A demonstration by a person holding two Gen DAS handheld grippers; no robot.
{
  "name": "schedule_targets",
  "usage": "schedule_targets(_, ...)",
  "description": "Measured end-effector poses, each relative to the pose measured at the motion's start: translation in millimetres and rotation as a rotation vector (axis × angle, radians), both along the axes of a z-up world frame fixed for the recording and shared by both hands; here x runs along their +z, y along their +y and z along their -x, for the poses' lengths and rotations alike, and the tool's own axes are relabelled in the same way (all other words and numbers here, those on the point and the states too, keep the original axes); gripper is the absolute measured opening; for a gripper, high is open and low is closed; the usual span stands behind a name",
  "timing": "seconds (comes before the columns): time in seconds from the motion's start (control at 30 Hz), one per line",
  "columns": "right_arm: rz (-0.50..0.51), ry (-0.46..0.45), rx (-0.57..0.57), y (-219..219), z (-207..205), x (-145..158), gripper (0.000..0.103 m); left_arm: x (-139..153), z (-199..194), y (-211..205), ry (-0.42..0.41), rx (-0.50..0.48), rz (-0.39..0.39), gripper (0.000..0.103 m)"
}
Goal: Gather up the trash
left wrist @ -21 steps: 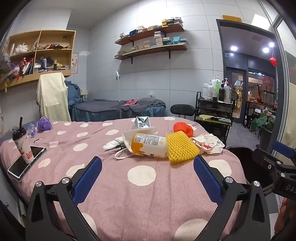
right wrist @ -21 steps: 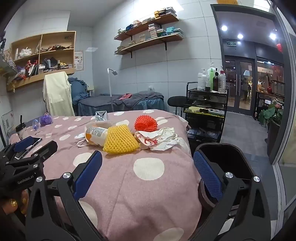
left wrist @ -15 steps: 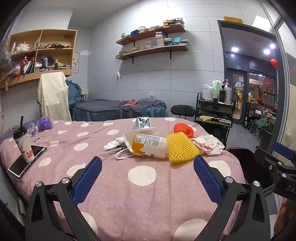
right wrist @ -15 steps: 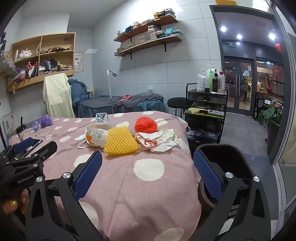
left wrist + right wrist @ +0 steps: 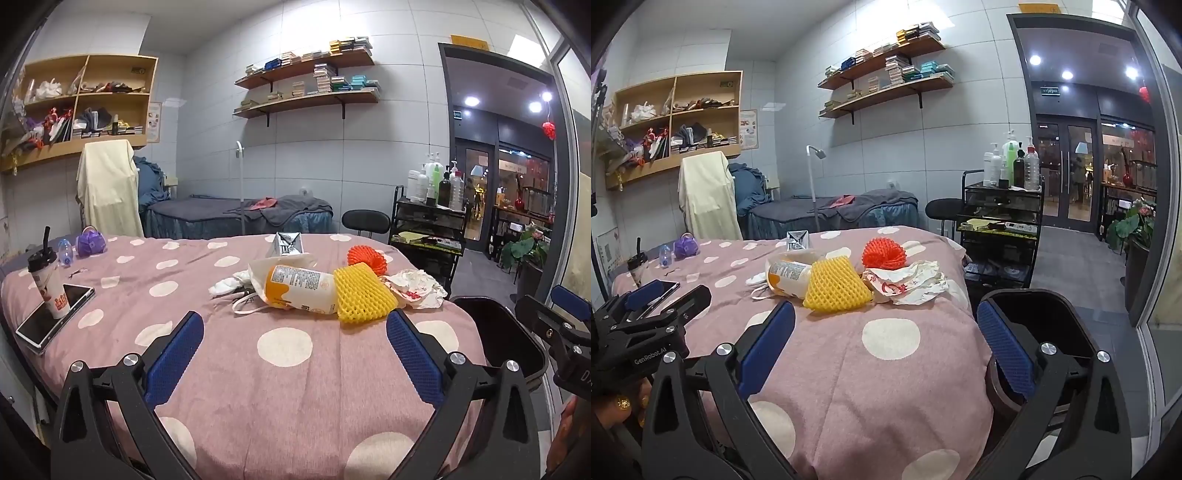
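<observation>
Trash lies in a heap on the pink polka-dot table (image 5: 284,387): a yellow foam net (image 5: 364,297) (image 5: 834,286), an orange foam net (image 5: 366,257) (image 5: 883,254), a white-and-orange bottle (image 5: 299,288) (image 5: 788,275), crumpled paper (image 5: 415,288) (image 5: 908,282), a small carton (image 5: 285,244) (image 5: 798,240) and white tissue (image 5: 229,284). A black bin (image 5: 498,343) (image 5: 1034,321) stands at the table's right edge. My left gripper (image 5: 293,354) is open and empty, short of the heap. My right gripper (image 5: 884,347) is open and empty, between heap and bin.
A drink cup with straw (image 5: 48,284) stands on a phone (image 5: 55,317) at the table's left, near a purple pouch (image 5: 90,243) and a small bottle (image 5: 64,253). A black trolley with bottles (image 5: 1001,218) and a chair (image 5: 365,221) stand behind. A potted plant (image 5: 1137,229) is right.
Both views have shifted slightly; the scene sits a little lower in the frames. Nothing on the table has moved and both grippers stay open.
</observation>
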State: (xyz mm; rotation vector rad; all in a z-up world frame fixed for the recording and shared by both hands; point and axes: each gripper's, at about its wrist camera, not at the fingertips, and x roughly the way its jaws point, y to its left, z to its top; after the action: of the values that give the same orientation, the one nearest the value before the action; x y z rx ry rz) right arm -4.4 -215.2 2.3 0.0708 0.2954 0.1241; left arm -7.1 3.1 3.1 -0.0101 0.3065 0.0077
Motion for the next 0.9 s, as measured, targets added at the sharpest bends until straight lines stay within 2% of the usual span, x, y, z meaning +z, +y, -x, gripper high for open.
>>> schedule_targets(0.9,-0.008,0.005,0.012,2.9,-2.1,-0.9,0.097,-0.6,2.9,6.3,0.003,0.008,0.008,0.097)
